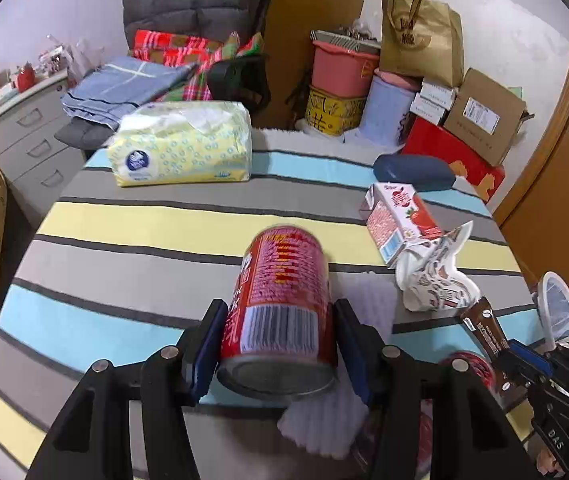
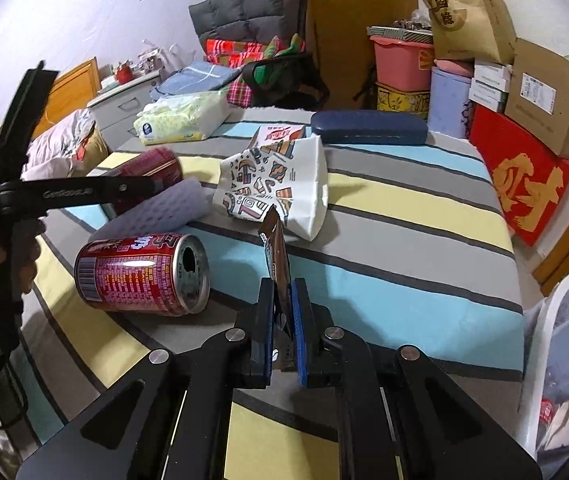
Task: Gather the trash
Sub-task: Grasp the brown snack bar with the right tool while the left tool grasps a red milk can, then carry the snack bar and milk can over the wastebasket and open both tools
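Note:
My left gripper is shut on a red drink can, whose base faces the camera, tilted above the striped tablecloth. In the right wrist view the same can sits at the tip of the left gripper, which a hand holds. My right gripper is shut on a brown snack wrapper that stands up between its pads. A second red can lies on its side at the left. A printed white paper bag and a strawberry carton lie further back.
A white foam sheet lies under the held can. A white lined bin stands off the table's right edge. A tissue pack and a blue case rest at the far end. Boxes and bags are stacked against the wall.

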